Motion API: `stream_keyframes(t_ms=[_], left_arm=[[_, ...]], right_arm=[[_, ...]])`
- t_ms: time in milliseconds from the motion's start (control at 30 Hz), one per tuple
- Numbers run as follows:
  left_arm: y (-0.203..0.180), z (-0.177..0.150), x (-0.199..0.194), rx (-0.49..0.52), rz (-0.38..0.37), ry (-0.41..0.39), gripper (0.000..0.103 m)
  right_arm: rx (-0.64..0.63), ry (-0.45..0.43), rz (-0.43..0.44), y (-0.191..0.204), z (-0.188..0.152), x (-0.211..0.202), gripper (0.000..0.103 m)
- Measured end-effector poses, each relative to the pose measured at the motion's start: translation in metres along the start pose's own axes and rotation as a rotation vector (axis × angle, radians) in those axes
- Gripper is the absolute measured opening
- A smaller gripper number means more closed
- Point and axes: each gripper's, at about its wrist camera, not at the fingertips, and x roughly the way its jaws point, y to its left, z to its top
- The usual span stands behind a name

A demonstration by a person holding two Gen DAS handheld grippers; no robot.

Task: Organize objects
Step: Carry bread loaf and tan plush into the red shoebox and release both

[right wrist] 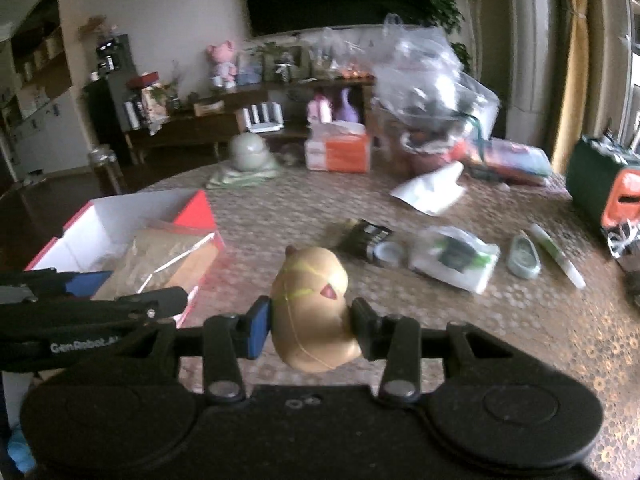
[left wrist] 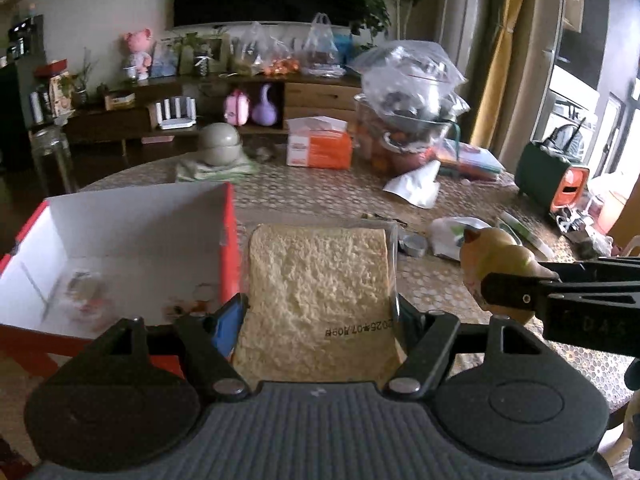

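My left gripper (left wrist: pixel 318 312) is shut on a packaged slice of bread (left wrist: pixel 320 280), held just right of the red box with a white inside (left wrist: pixel 120 236). The bread (right wrist: pixel 168 256) also shows in the right wrist view over the red box (right wrist: pixel 192 208) at the left. My right gripper (right wrist: pixel 310 320) is shut on a yellow toy figure (right wrist: pixel 310 308) above the table. That toy (left wrist: pixel 496 260) shows in the left wrist view to the right of the bread. A small wrapped item (left wrist: pixel 86 292) lies inside the box.
On the patterned table (right wrist: pixel 500 320) lie a dark packet (right wrist: pixel 362 236), a tape roll (right wrist: pixel 390 254), a plastic bag (right wrist: pixel 456 260), a tube (right wrist: pixel 556 256), an orange tissue box (right wrist: pixel 338 152), a grey bowl (right wrist: pixel 250 152), a bulky plastic bag (right wrist: pixel 432 92) and a green-orange device (right wrist: pixel 608 188).
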Motion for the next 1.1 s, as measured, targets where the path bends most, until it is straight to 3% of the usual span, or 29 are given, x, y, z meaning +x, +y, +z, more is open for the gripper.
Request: stream_keyframes(t_ms=[433,700,900,1100], left_arm=[[0.103,0.024,-0.029,-0.049,0.131,-0.042,0.074],[0.164,0.039,-0.021,-0.067,0.228,-0.038,0.074],[0.201,0.046,0.008,-0.073,0.247,0.026,0.074],[0.223,0.045,0.053,-0.06,0.265,0.139,0.074]], right_arm=[[-0.101,-0.018,0.123,0.09,0.045,0.02,0.043],[-0.138,0.005,0.205,0.142,0.068,0.048,0.043],[-0.189,0.046,0.224,0.178,0.068,0.081,0.044],[-0.227,0.117,0.216,0.198,0.057,0.123,0.044]])
